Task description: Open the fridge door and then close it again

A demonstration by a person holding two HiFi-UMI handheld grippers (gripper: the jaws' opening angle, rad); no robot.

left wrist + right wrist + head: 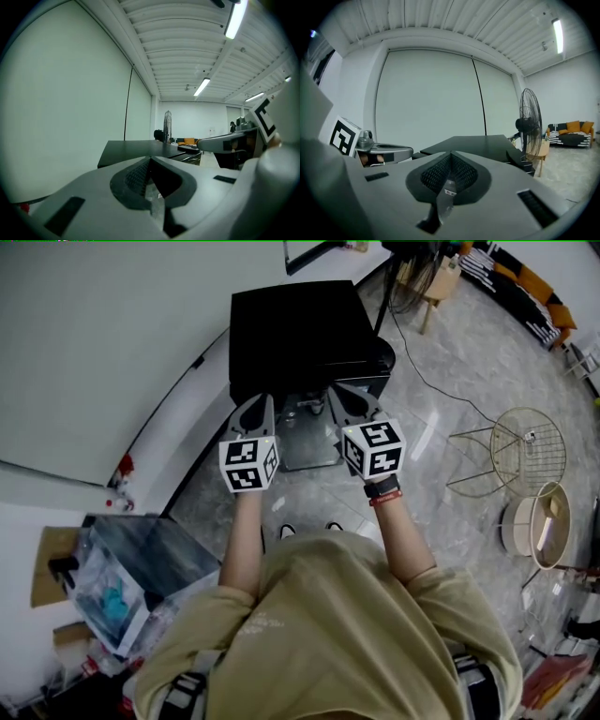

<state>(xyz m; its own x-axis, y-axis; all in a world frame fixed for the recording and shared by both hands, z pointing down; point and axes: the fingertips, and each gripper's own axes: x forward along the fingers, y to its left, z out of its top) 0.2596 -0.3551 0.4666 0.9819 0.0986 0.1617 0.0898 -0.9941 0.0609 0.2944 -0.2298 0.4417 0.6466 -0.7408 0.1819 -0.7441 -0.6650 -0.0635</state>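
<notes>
Facing a low black fridge [300,329] backed against the white wall [94,352], just beyond both tool tips. Shows mostly its top from above, and its top and edges from along the tongs. No door seen swung out, so it reads as shut, though cannot vouch for the seal. Fits a door waiting for its pull as well as one pushed home again.

Left tongs [265,401] and right tongs [339,392] both pressed together, pinching nothing. Held side by side and nearly level, short of the fridge front.

Risks, by judgement only:
- Pressed together like this, could not get round a handle or door edge. Would skate off the glossy black face instead.
- On a hard pull, might drag so small a cabinet across the smooth floor [441,427] rather than free the door.
- With shoes [286,532] this close, could catch a swinging door on shins or toes.
- On a soft push, could leave the door resting ajar while looking flush from above.
- Beside the cable [422,371] trailing rightward towards the wire chair [511,451], risks a snag on a sideways step.
</notes>
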